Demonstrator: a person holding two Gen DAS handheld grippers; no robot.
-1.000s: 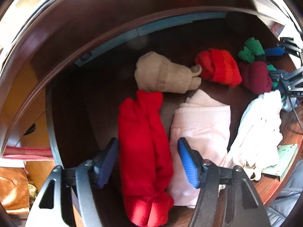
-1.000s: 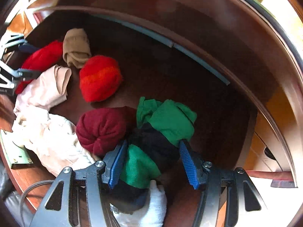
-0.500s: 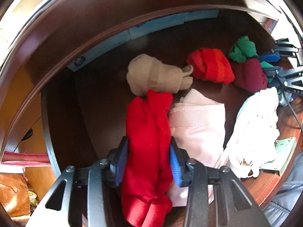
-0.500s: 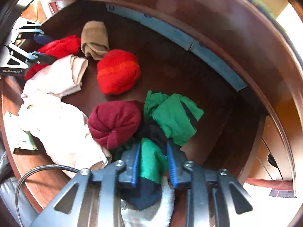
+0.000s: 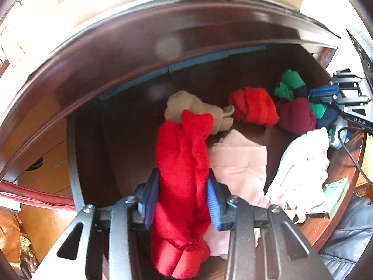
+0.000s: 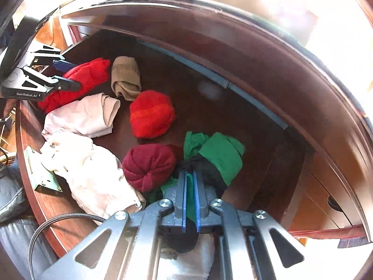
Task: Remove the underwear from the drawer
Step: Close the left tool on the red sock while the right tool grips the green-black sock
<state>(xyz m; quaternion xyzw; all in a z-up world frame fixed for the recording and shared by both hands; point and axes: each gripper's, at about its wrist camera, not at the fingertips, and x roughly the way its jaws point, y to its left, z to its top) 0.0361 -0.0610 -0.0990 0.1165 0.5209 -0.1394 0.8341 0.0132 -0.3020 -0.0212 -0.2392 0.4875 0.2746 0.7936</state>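
My left hand-held gripper (image 5: pixel 183 200) has just closed its jaws on the rolled red underwear (image 5: pixel 181 186), pads pressing both sides, above the drawer (image 5: pixel 139 126). My right hand-held gripper (image 6: pixel 191 200) has just clamped nearly shut on the green-and-black underwear (image 6: pixel 219 156), beside a maroon roll (image 6: pixel 149 165).

Bright red roll (image 5: pixel 181 186), green-and-black bundle (image 6: pixel 219 158), maroon ball (image 6: pixel 149 165), dark brown drawer (image 6: pixel 209 121).

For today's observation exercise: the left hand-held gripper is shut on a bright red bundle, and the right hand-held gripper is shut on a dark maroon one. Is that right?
Not quite. The left hand-held gripper does clamp the bright red bundle, but the right hand-held gripper is shut on the green and black bundle; the maroon bundle lies untouched beside it, as the right wrist view shows.
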